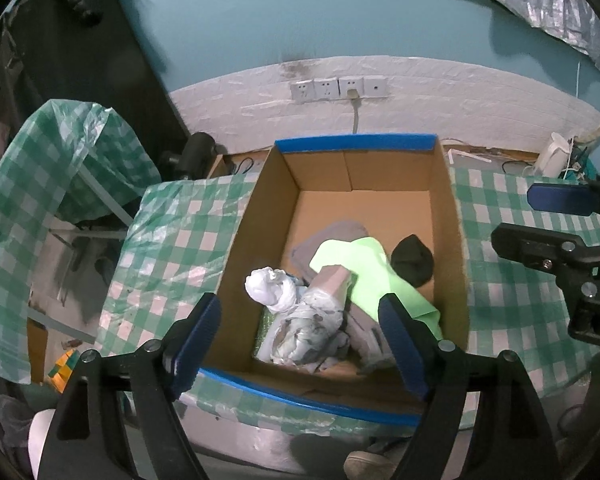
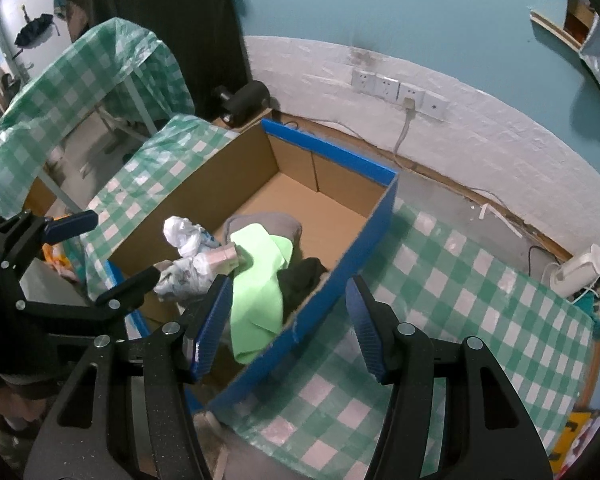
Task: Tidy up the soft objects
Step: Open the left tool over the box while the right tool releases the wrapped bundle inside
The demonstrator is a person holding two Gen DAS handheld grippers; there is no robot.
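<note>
Hovering over the box (image 1: 452, 208), both grippers empty.

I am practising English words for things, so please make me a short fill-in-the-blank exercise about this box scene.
1. The soft things lie inside a cardboard box whose rim is edged in ____.
2. The bright cloth in the box is light ____.
3. The tablecloth under the box has a green and white ____ pattern.
4. Both the left hand-held gripper and the right hand-held gripper hold ____.

Missing words: blue; green; checked; nothing
</note>
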